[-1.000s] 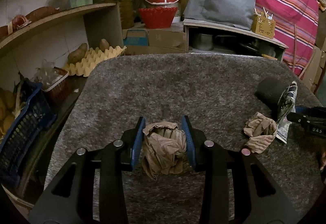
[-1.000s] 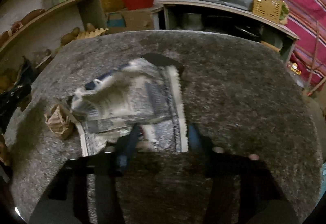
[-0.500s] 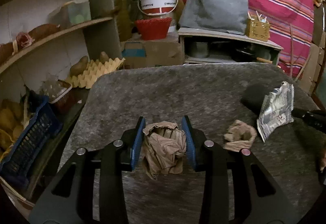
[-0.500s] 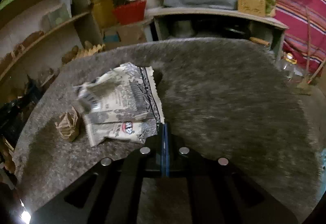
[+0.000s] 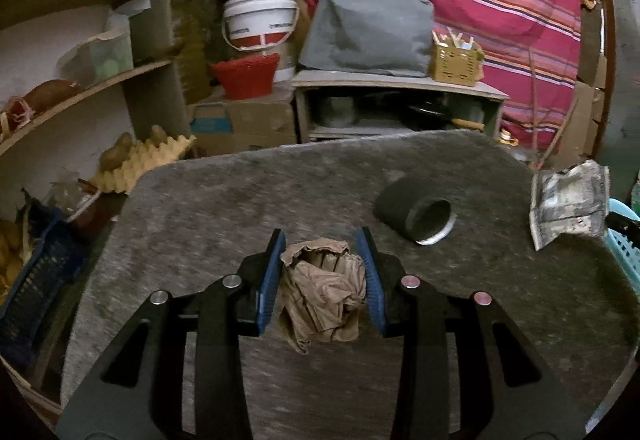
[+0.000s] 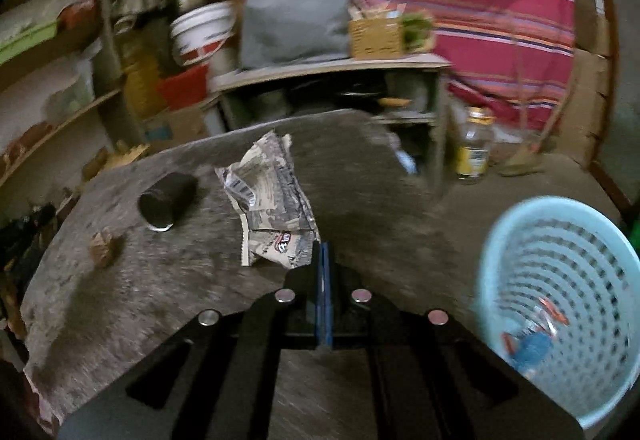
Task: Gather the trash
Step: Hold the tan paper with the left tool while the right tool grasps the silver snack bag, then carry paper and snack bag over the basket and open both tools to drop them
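Observation:
My left gripper (image 5: 322, 264) is shut on a crumpled brown paper ball (image 5: 322, 298), held above the grey felt table (image 5: 240, 200). My right gripper (image 6: 324, 260) is shut on the lower edge of a crinkled silver-and-white snack wrapper (image 6: 268, 200), which hangs in the air over the table's right side. The same wrapper (image 5: 568, 204) shows at the far right of the left wrist view. A light blue perforated basket (image 6: 560, 304) stands low to the right of the table, with a few scraps inside. Another small brown paper scrap (image 6: 105, 246) lies on the table at the left.
A black cup (image 5: 420, 210) lies on its side on the table, opening toward me. Behind the table are shelves with an egg tray (image 5: 140, 160), a white bucket (image 5: 260, 20), a red bowl (image 5: 246, 74) and a low cabinet (image 5: 400, 108). A glass jar (image 6: 474, 148) stands on the floor.
The right gripper closed on the wrapper, lifted it off the table and carried it right, bringing the blue basket into view. The left gripper moved right with the paper ball.

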{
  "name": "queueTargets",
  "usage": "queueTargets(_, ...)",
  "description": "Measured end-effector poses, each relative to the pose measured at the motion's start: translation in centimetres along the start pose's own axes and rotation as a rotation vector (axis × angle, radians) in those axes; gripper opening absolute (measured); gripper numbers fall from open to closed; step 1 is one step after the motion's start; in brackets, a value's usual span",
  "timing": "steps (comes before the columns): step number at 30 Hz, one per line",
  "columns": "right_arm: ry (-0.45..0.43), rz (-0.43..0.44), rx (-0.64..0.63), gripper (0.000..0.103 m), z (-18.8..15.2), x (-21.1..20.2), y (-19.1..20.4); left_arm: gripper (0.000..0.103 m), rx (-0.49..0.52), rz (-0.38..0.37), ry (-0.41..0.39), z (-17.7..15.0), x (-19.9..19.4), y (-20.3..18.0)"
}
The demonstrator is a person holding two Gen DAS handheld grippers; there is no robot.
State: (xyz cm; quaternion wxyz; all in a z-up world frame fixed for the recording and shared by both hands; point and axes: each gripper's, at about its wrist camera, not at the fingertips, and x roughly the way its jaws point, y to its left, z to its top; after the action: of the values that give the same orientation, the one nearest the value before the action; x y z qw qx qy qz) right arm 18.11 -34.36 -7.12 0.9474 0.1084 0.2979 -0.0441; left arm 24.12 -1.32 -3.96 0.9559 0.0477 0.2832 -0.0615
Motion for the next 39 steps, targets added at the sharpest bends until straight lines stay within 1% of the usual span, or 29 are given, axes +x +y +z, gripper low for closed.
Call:
queueTargets(4,0.041,-0.021,-0.014,0.001,-1.9,-0.2,-1.5,0.036,0.02,-0.013,0.019,-0.7,0.2,-1.7)
queueTargets(6,0.081,-0.018,-0.019,0.002,-2.7,0.3,-1.8,0.036,0.02,-0.022,0.023,-0.9,0.2,-2.2)
queueTargets(7,0.09,-0.019,-0.022,0.004,-3.0,0.4,-1.8,0.036,0.022,-0.022,0.022,-1.0,0.1,-2.3)
queueTargets(11,0.109,-0.045,-0.049,0.005,-3.0,0.8,-1.9,0.036,0.034,-0.01,0.021,-1.1,-0.3,-2.5)
queueTargets(12,0.118,-0.045,-0.04,0.017,-2.9,1.1,-2.0,0.036,0.033,-0.007,0.02,-1.0,-0.3,-2.3)
queueTargets(13,0.128,-0.044,-0.028,0.051,-2.7,1.3,-2.2,0.036,0.032,-0.004,0.021,-0.9,-0.4,-2.2)
queueTargets(14,0.125,-0.047,-0.017,0.069,-2.6,1.3,-2.3,0.036,0.031,0.001,0.021,-0.8,-0.4,-2.0)
queueTargets(15,0.115,-0.051,-0.015,0.077,-2.5,1.2,-2.4,0.036,0.031,0.005,0.022,-0.7,-0.4,-1.9)
queueTargets(17,0.11,-0.067,-0.025,0.077,-2.2,1.5,-2.4,0.036,0.034,0.014,0.022,-0.6,-0.5,-1.8)
queueTargets(20,0.121,-0.073,0.003,0.077,-1.4,2.5,-2.9,0.036,0.038,0.024,0.02,-0.3,-0.5,-1.7)
queueTargets(23,0.161,-0.094,0.024,0.074,-0.8,4.5,-3.2,0.036,0.032,0.024,0.019,0.0,-0.4,-1.7)
queueTargets(24,0.189,-0.101,0.032,0.071,-0.8,5.4,-3.3,0.036,0.034,0.025,0.019,0.0,-0.4,-1.8)
queueTargets(25,0.206,-0.107,0.034,0.065,-0.8,5.8,-3.3,0.036,0.034,0.027,0.019,0.0,-0.4,-1.8)
queueTargets(26,0.221,-0.114,0.036,0.063,-1.0,6.3,-3.2,0.036,0.034,0.025,0.022,0.0,-0.3,-1.8)
queueTargets(27,0.224,-0.124,0.026,0.061,-1.2,6.6,-3.0,0.036,0.032,0.023,0.024,0.0,-0.3,-1.8)
queueTargets(29,0.205,-0.127,0.002,0.051,-1.5,6.4,-2.6,0.036,0.032,0.019,0.034,0.0,-0.1,-1.8)
queueTargets(31,0.181,-0.115,0.0,0.032,-1.6,5.9,-2.7,0.036,0.031,0.015,0.038,-0.1,0.1,-1.9)
queueTargets(32,0.167,-0.105,0.007,0.029,-1.6,5.6,-2.9,0.036,0.03,0.01,0.039,-0.1,0.1,-2.0)
queueTargets(33,0.151,-0.086,0.018,0.021,-1.6,5.2,-3.1,0.036,0.031,0.007,0.038,-0.1,0.2,-2.2)
queueTargets(35,0.123,-0.062,0.029,0.019,-1.5,4.6,-3.5,0.036,0.036,0.002,0.033,-0.1,0.2,-2.8)
queueTargets(39,0.057,-0.065,0.004,0.018,-1.1,2.9,-3.5,0.036,0.044,-0.008,0.028,0.0,0.3,-3.9)
